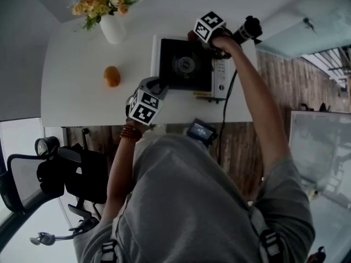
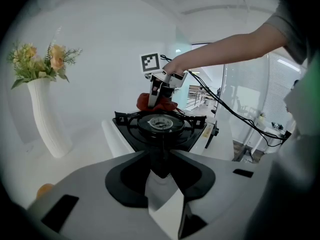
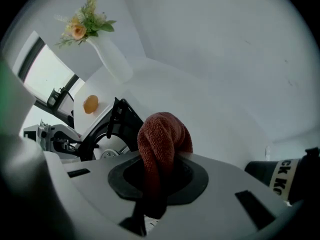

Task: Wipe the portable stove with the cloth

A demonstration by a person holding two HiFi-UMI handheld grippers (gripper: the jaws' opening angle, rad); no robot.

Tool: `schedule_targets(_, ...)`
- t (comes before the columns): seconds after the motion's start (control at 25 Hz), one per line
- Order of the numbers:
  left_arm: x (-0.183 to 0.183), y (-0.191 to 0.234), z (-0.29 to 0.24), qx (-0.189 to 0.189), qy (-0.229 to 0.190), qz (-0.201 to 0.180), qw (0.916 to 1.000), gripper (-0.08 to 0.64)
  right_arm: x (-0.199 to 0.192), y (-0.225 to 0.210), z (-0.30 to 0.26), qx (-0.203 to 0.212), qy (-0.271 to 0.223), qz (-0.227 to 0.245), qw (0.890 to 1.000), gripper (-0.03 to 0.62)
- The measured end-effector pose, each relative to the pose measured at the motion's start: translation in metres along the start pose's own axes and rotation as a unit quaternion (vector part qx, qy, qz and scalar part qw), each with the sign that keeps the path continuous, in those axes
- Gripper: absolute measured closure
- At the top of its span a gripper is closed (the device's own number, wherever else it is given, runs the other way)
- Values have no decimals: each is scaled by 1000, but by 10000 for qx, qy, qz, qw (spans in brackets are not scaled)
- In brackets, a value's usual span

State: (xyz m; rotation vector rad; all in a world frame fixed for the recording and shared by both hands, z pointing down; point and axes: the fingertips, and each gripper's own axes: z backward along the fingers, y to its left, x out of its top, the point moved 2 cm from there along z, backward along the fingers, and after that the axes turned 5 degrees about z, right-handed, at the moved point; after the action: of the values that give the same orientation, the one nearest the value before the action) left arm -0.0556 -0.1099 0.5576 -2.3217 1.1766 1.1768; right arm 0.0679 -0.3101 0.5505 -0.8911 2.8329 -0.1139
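Showing a black-topped, white-sided portable stove (image 1: pixel 186 64) set flat on a white rectangular table (image 1: pixel 71 106), close to the near edge, with the control panel on the right in the head view. Fitted with a black pot support and a round burner at centre.

Gripped at the near left corner by the left gripper (image 2: pixel 161 170), pointed slantwise down, jaws closed onto that corner.

Approached at the far right corner by the right gripper (image 3: pixel 152 181), pointed steeply down, jaws clamped on a rust-red terry cloth (image 3: pixel 162 139), bunched and bulging out past the jaw tips. Cloth placed at the far rim of the stove top, behind the pot support, as seen from the left gripper view; contact with the surface not discernible.

Trailing from the right gripper, a black cable (image 1: pixel 224 114) crossing the near table edge.

Farther left on the table, well apart from the stove: a round orange fruit (image 1: pixel 112 76) and, beyond it, a white vase (image 1: pixel 113 29) of yellow and orange flowers (image 1: pixel 104 1).

Beside the table, at lower left in the head view, a black office chair (image 1: pixel 71 174). To the right of the table, a wooden plank floor (image 1: pixel 274 70).
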Motion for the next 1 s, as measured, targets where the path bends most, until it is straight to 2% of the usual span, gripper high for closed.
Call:
schedule_targets(0.24,0,0,0,-9,20,-38,10000,428,7,8,-7,-147,595,370,9974,525)
schedule_targets(0.4,0,0,0,-28,-24,-44,10000,428,18,23,-10,-239,612,662,9956,524)
schedule_targets(0.6,0,0,0,-23,-36,-44,10000,428,39,51,-18,143,403,649,9970,528)
schedule_targets(0.76,-1,0,0,-50,-37,-61,10000,428,46,60,-21,-57,589,987,9934,528)
schedule_targets(1.0,-3,3,-1,-53,-34,-61,10000,426,52,67,-24,-316,807,1067,9905,526)
